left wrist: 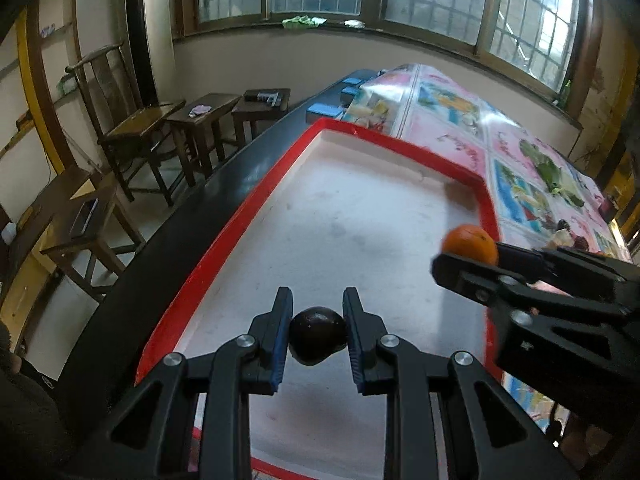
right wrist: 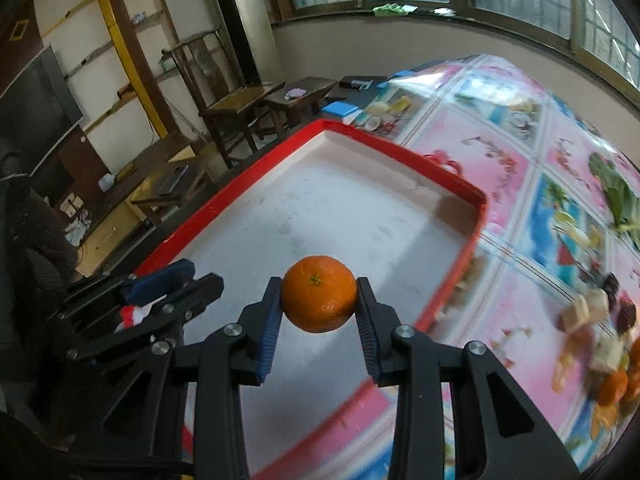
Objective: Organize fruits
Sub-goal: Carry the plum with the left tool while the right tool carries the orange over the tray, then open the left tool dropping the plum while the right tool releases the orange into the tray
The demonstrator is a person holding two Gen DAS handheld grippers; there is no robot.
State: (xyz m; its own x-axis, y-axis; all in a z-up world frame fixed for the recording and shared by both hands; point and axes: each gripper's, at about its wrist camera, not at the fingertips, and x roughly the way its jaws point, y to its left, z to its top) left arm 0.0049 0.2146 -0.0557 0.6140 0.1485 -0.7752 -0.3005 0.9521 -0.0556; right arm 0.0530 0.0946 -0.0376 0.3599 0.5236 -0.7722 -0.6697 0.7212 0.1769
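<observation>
The carry-and-place step is in hand: both grippers are hanging over the red-rimmed tray [left wrist: 224,236], each loaded with one fruit.

The left gripper [left wrist: 318,334] is clamping a small dark fruit [left wrist: 317,335] between its blue pads, jaws drawn narrow, with the fruit sitting near the fingertips above the tray's white floor at the near end. The right gripper [right wrist: 319,308] is gripping an orange [right wrist: 319,299] across its middle, stem end facing the camera, jaws set wider to suit the rounder fruit. From the left wrist view the orange is sitting near the tray's right-hand rim; from the right wrist view it is clearly inside the rim, over the white floor.

The tray is showing no fruit on its floor. More fruit, blurred, is lying on the patterned tablecloth [right wrist: 516,168] to the right, well apart from the tray.

The next move, as judged, calls for lowering each fruit until it is resting on the tray floor, then spreading the jaws. Both fruits are round, so a release from height is likely to send them rolling toward the rim. Keeping the two grippers apart during descent is advisable.
</observation>
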